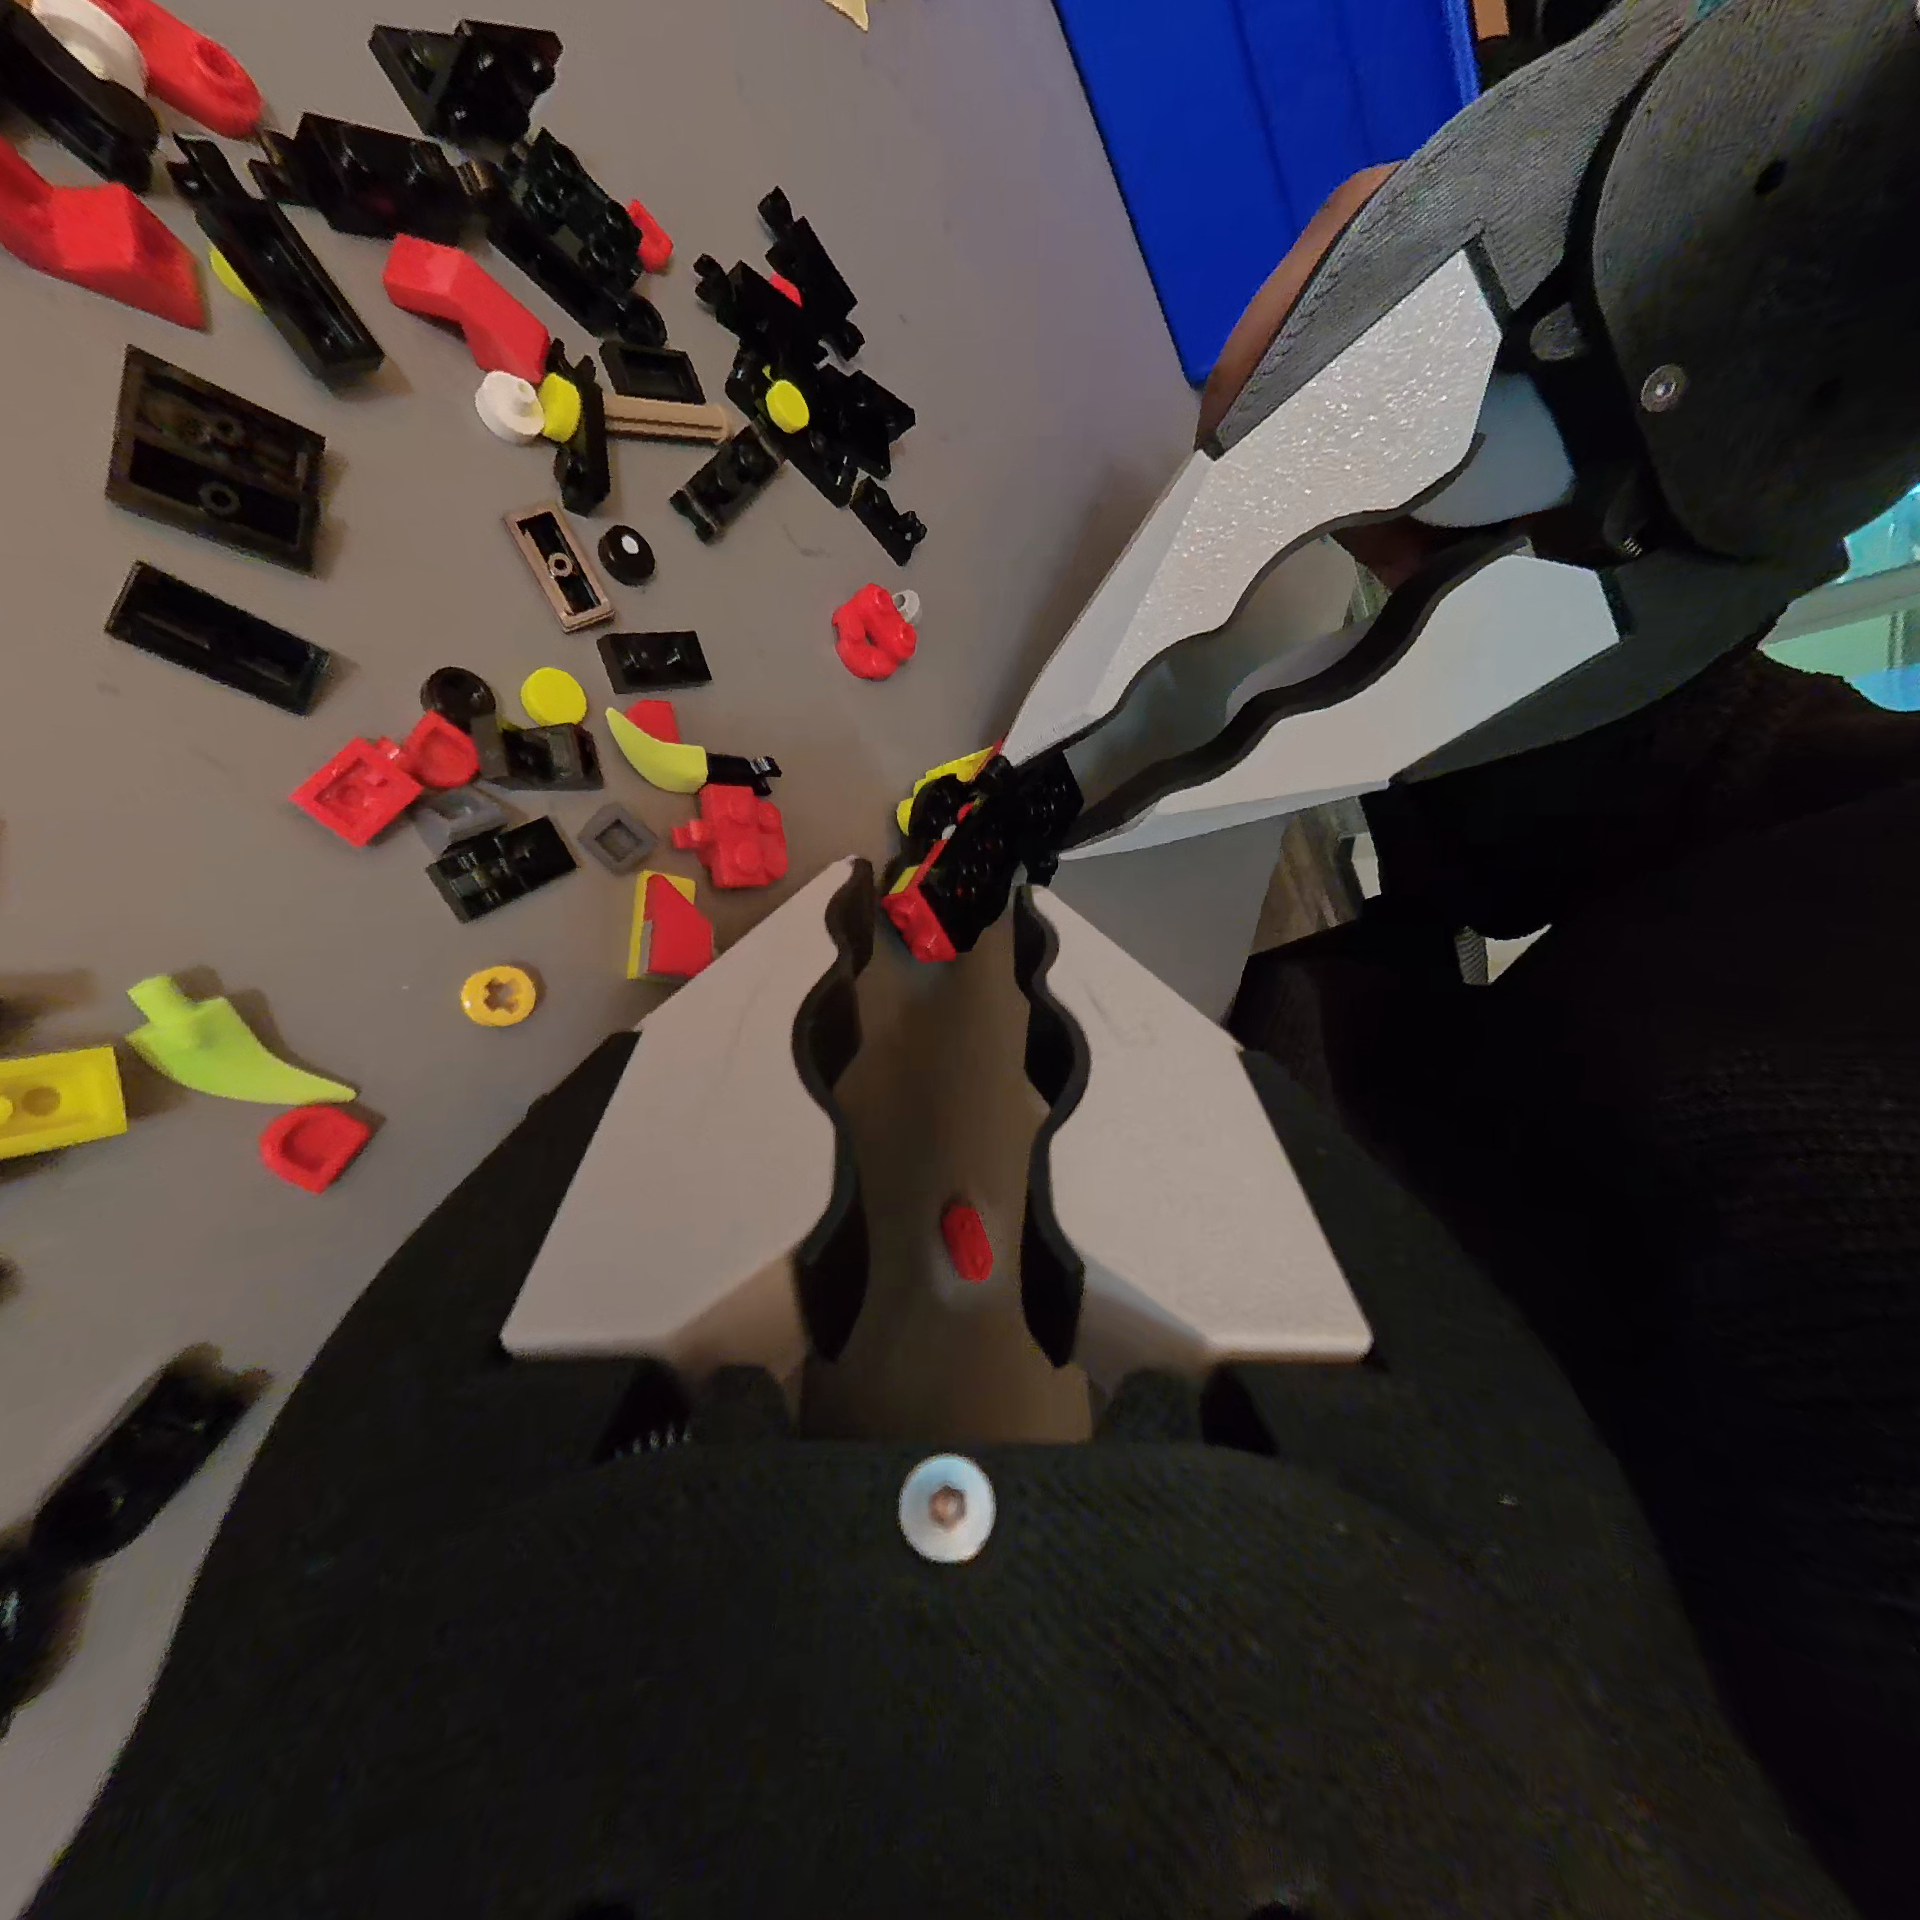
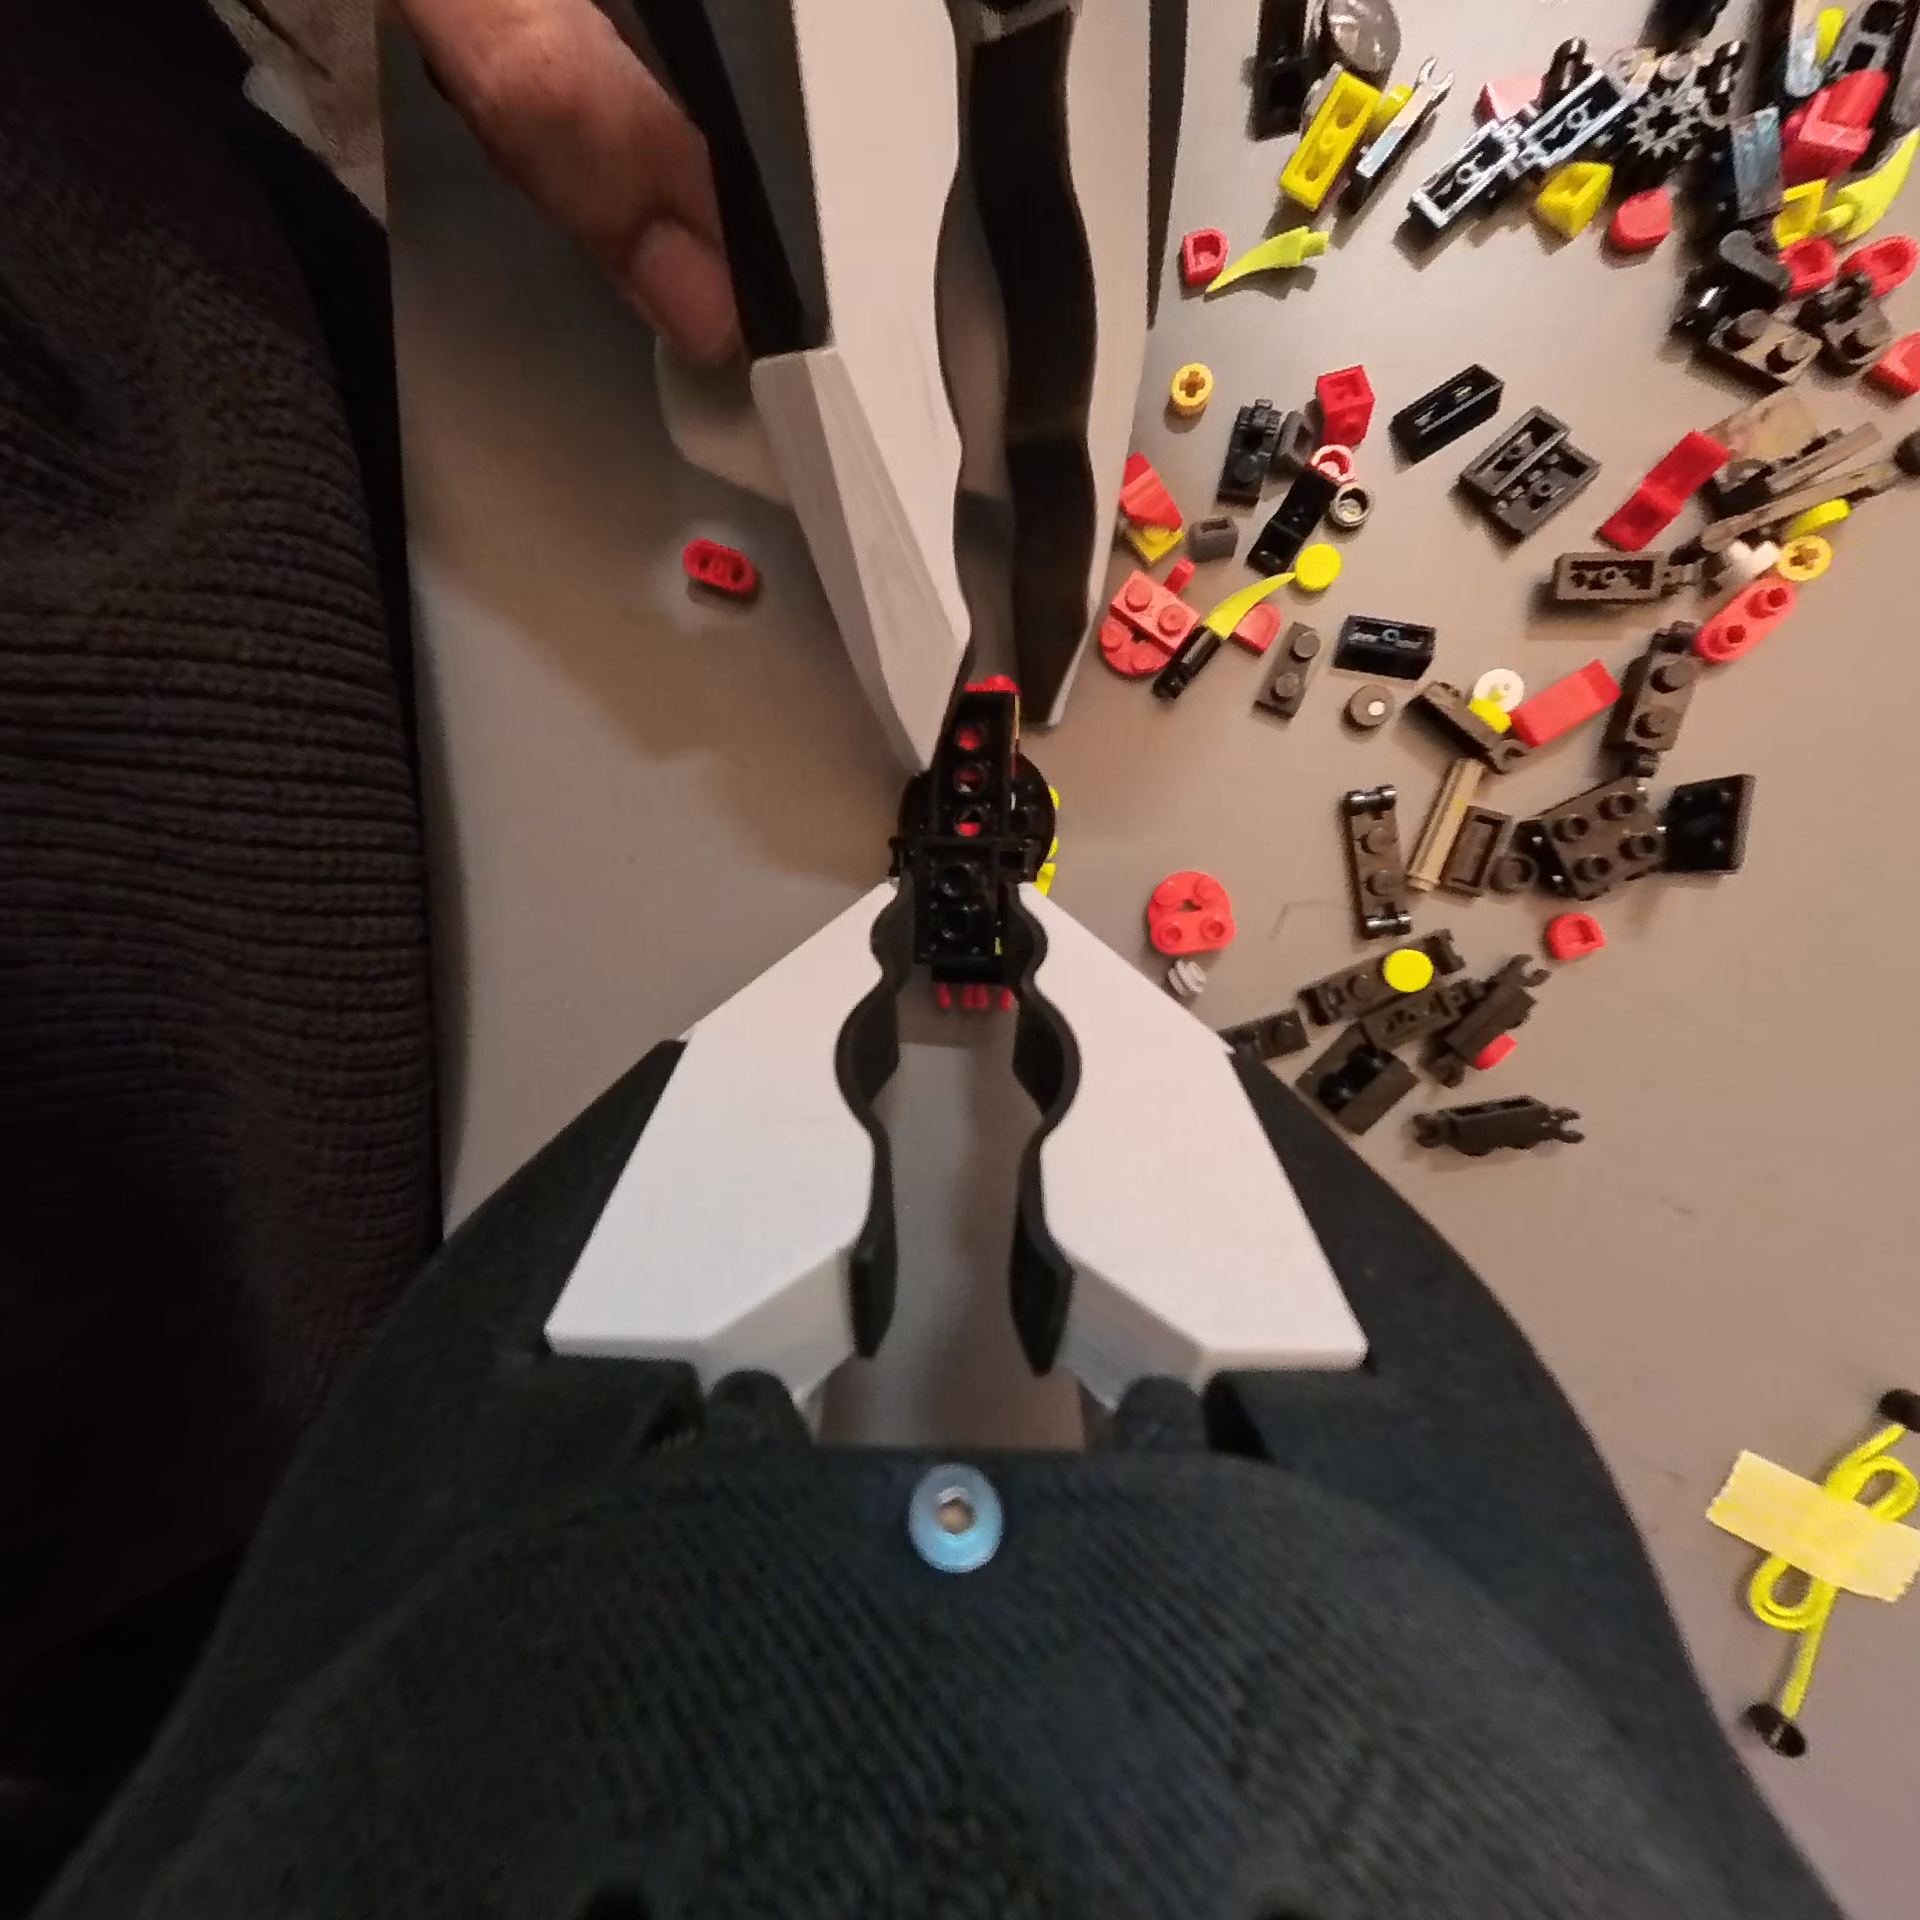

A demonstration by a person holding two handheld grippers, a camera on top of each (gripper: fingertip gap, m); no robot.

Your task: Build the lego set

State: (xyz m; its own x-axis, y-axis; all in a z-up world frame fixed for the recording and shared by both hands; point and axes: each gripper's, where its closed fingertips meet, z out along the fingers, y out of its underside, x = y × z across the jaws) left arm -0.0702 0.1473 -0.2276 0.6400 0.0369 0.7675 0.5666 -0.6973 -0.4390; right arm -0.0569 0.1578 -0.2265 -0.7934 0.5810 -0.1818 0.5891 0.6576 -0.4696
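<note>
A small assembly of black, red and yellow bricks (image 1: 966,852) hangs above the grey table (image 1: 935,260). My right gripper (image 2: 956,904) is shut on its black lower end (image 2: 961,883), with both pads pressed against it. In the left wrist view the right gripper (image 1: 1039,800) reaches in from the upper right. My left gripper (image 1: 940,883) is open, and its tips stand on either side of the assembly's red end with a gap at the left pad. In the right wrist view the left gripper (image 2: 992,727) comes down from the top.
Many loose red, black and yellow bricks (image 1: 499,436) lie scattered on the table. A small red piece (image 2: 717,566) lies alone near the grippers. A red round plate (image 2: 1190,912) lies to the right. A blue box (image 1: 1247,156) stands at the far edge. A yellow cord with tape (image 2: 1818,1538) lies nearby. Left and right tips are no more than a few centimetres apart.
</note>
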